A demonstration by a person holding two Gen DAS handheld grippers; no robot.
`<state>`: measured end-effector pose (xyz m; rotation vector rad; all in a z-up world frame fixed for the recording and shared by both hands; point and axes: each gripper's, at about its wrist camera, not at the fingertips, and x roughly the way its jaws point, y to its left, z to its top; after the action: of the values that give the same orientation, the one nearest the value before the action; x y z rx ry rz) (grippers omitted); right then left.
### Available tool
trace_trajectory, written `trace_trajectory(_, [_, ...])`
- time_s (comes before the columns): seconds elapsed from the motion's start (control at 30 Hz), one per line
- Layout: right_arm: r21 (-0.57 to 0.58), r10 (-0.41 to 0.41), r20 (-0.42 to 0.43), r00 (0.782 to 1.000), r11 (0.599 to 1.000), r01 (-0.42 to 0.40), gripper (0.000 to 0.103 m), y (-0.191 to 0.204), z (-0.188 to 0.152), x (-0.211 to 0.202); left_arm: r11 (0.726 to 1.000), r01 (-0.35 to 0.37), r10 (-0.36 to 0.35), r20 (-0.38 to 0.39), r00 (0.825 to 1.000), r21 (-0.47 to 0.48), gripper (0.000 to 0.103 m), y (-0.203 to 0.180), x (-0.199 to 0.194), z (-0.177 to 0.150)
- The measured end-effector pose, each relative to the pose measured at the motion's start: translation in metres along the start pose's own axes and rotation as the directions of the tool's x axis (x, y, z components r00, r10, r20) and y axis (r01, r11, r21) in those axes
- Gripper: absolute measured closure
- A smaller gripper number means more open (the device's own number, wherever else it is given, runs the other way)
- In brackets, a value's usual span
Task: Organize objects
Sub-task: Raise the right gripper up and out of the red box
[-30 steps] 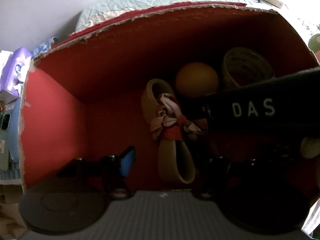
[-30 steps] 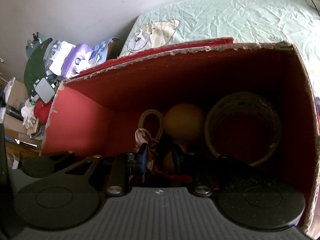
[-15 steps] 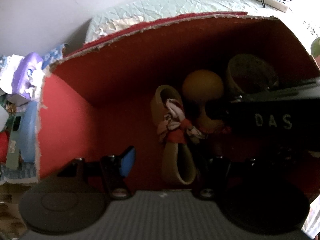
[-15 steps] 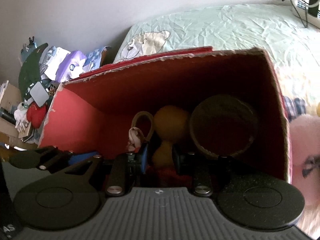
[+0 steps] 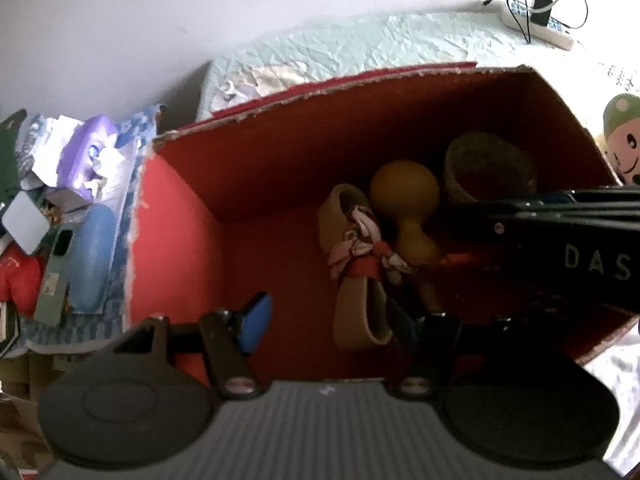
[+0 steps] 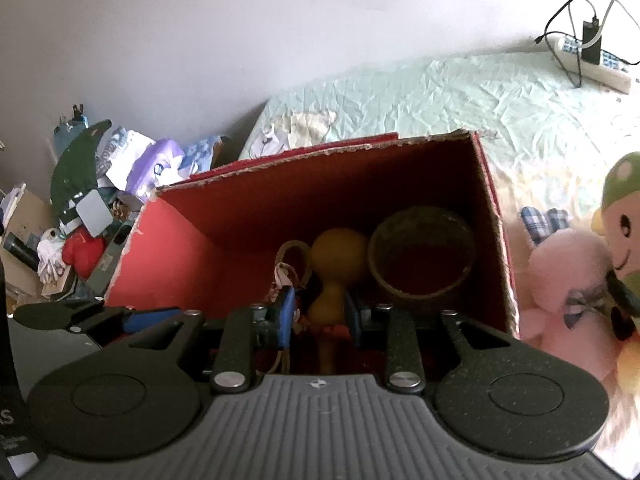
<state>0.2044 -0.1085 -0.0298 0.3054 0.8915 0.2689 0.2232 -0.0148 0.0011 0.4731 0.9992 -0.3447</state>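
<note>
Red cardboard box [image 6: 168,248] on bed, holding yellow gourd [image 6: 338,256], tape roll [image 6: 422,256].
We see right gripper [image 6: 320,316] gripping the gourd's neck; left gripper [image 5: 336,324] open, empty.

My view: a bed under a crinkled pale-green sheet [image 6: 420,92] carries an open red cardboard box [image 6: 168,256], a white power strip [image 6: 592,66] and plush toys [image 6: 568,280].

Both views soft, slightly blurred. Strong fisheye bending at edges. Daylight bright on far wall [image 6: 240,40] and bedsheet [image 6: 460,92]; red box [image 5: 176,216] interior deeply shadowed; right edge overexposed.
</note>
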Motion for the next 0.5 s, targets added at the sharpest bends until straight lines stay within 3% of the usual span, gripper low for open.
trace_trajectory(0.23, [-0.016, 0.019, 0.031, 0.999, 1.0, -0.019, 0.073, 0.002, -0.009, -0.015, 0.999, -0.033, 0.033, 0.03, 0.999, -0.017, 0.033, 0.002, -0.01, -0.006])
trace_trajectory(0.5, [-0.106, 0.058, 0.047, 0.997, 0.993, -0.053, 0.063, 0.008, -0.018, -0.041, 0.994, -0.082, 0.086, 0.045, 0.995, -0.075, 0.031, -0.004, -0.031, -0.017])
